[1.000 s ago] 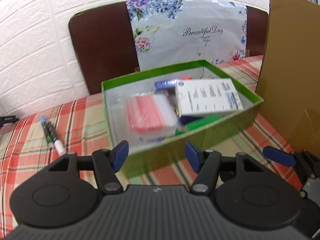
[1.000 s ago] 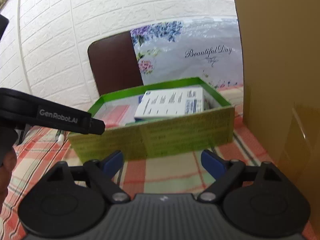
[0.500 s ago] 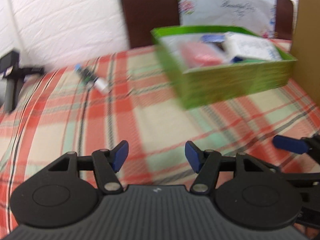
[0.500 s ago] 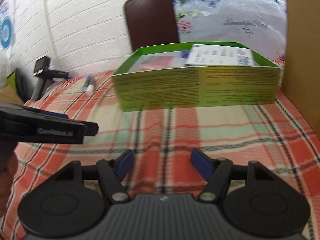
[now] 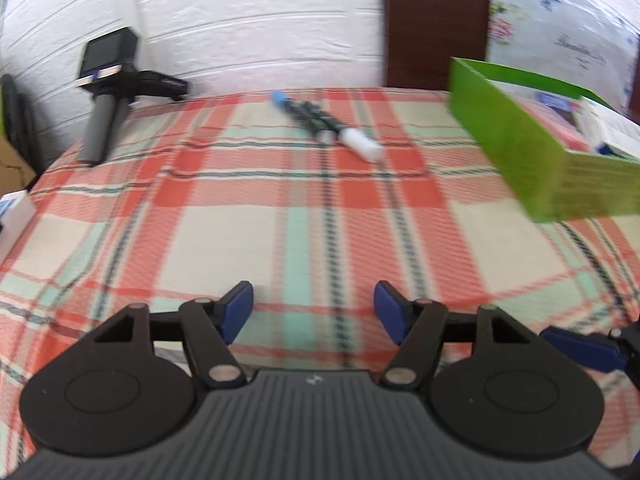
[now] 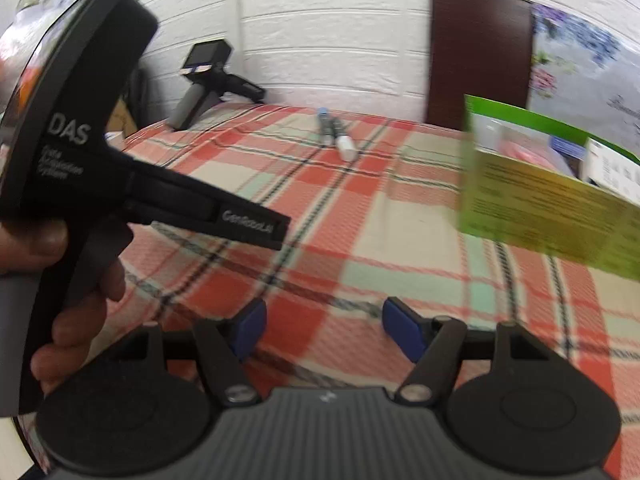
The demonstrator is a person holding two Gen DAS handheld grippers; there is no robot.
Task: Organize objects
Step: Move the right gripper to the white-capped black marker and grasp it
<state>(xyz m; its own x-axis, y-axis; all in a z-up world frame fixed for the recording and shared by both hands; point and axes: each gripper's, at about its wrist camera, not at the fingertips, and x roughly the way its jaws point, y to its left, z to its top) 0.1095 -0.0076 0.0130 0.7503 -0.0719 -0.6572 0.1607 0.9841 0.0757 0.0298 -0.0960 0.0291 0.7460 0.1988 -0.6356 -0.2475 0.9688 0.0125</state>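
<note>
Left tongs: my left gripper [image 5: 313, 311] had its blue-padded jaws spread wide with nothing between them, hanging over the red, cream and green plaid tablecloth [image 5: 240, 220].

Right tongs: my right gripper [image 6: 323, 333] was the same deal, jaws wide apart and empty, a bit of plaid showing in the gap.

Markers: two black markers lying side by side, one with a blue cap and one with a white cap [image 5: 326, 126], sat well ahead of my left tongs and a touch to the right, touching each other, pointing diagonally. From the right tongs they were also far ahead, roughly straight on [image 6: 335, 134].

Box: the open green cardboard box [image 5: 532, 160] was ahead and off to the right of both tongs. Inside I could make out a pink thing and a white printed carton, but it was all blurry. Its yellow-green printed side [image 6: 552, 216] faced my right tongs.

Left hand: from the right tongs' view, my left hand [image 6: 76, 304] was wrapped around the left gripper's grey handle, off to the left.

Spare device: a black handheld device with a grey grip [image 5: 110, 92] stood at the far left edge of the table, by the white brick-pattern wall [image 5: 260, 28].

Chair: a dark brown chair back [image 5: 436, 24] was behind the table, ahead and right of the left tongs.
</note>
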